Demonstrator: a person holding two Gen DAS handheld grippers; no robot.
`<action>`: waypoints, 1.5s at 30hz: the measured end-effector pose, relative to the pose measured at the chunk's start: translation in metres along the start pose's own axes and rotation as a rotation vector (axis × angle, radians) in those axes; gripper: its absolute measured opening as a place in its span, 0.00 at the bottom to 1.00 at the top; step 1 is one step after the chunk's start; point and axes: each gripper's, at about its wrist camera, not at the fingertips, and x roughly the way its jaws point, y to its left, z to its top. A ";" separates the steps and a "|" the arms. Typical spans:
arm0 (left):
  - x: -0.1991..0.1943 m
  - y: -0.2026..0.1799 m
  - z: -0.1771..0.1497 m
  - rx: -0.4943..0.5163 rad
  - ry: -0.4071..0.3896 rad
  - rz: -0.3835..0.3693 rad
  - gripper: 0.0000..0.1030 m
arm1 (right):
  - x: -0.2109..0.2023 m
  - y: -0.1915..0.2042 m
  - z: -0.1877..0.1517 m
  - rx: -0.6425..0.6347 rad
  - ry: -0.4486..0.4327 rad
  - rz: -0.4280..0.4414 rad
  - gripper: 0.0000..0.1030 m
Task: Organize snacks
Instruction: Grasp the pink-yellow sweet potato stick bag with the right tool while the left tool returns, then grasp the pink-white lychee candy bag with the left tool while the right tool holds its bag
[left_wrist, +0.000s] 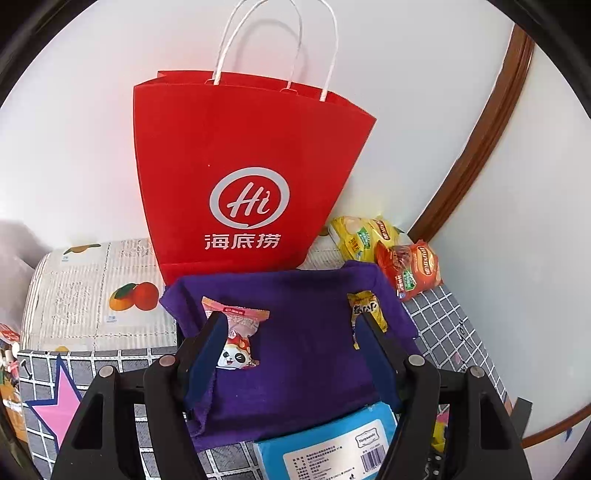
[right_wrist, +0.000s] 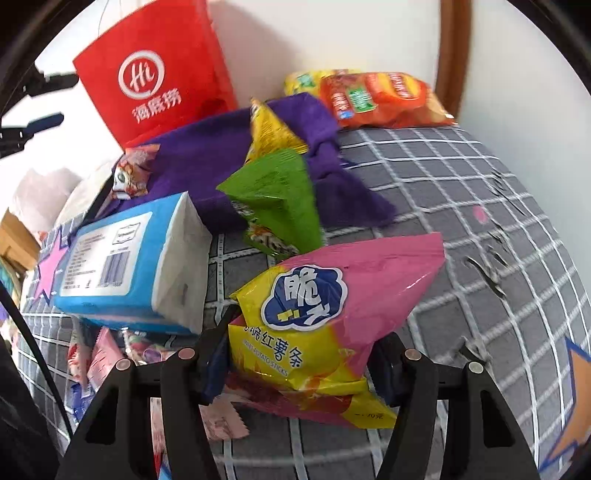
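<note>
My right gripper (right_wrist: 301, 362) is shut on a pink and yellow bag of sweet potato sticks (right_wrist: 332, 295), with a finger pressed against each side. The bag tilts over the grey checked tablecloth (right_wrist: 461, 221). My left gripper (left_wrist: 291, 321) stands open above a purple cloth (left_wrist: 306, 350), nothing pinched between its pads. A pink panda snack (left_wrist: 236, 332) and a small yellow packet (left_wrist: 365, 306) poke out of the cloth. A green packet (right_wrist: 277, 199) and a yellow one (right_wrist: 269, 129) lie on the purple cloth (right_wrist: 207, 158). Behind it a red paper bag (left_wrist: 243, 177) stands upright against the wall.
A blue tissue pack (right_wrist: 122, 258) lies at the cloth's near edge. Yellow (left_wrist: 358, 236) and orange (left_wrist: 410, 269) chip bags rest in the back right corner by a brown wooden frame (left_wrist: 480, 147). Several small packets (right_wrist: 107, 362) lie under the tissue pack, at the lower left.
</note>
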 end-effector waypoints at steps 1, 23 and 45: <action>-0.001 -0.002 -0.001 0.006 0.001 -0.001 0.67 | -0.005 -0.004 -0.002 0.012 -0.005 0.008 0.60; -0.070 -0.030 -0.108 0.127 0.054 -0.023 0.67 | -0.046 -0.008 -0.086 -0.006 0.016 0.040 0.60; 0.009 0.007 -0.220 -0.055 0.232 0.015 0.77 | -0.029 0.001 -0.096 -0.116 -0.120 -0.016 0.68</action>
